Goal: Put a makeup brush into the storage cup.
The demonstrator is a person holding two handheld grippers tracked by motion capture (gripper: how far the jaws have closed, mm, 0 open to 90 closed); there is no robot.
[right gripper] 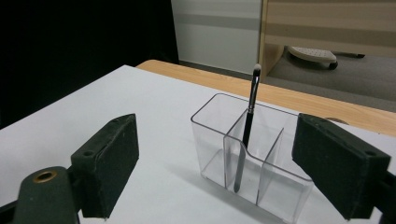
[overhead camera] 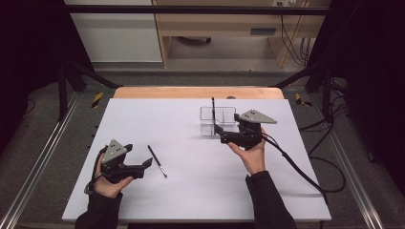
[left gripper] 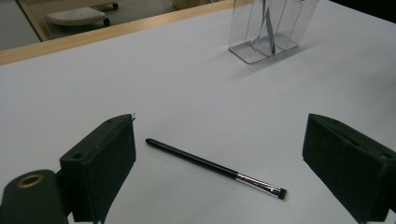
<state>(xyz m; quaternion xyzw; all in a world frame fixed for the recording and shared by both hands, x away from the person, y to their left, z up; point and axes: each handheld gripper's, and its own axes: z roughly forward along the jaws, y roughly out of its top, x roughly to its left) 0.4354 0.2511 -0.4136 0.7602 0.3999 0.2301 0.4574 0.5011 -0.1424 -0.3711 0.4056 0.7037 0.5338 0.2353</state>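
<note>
While both claws gape empty, one brush lies flat, another stands in the clear organizer.

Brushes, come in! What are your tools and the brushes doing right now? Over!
Left tool open, hovering over the loose brush on the table. Right tool open, empty, by the clear organizer; second brush stands inside. Nothing in the way.
</note>
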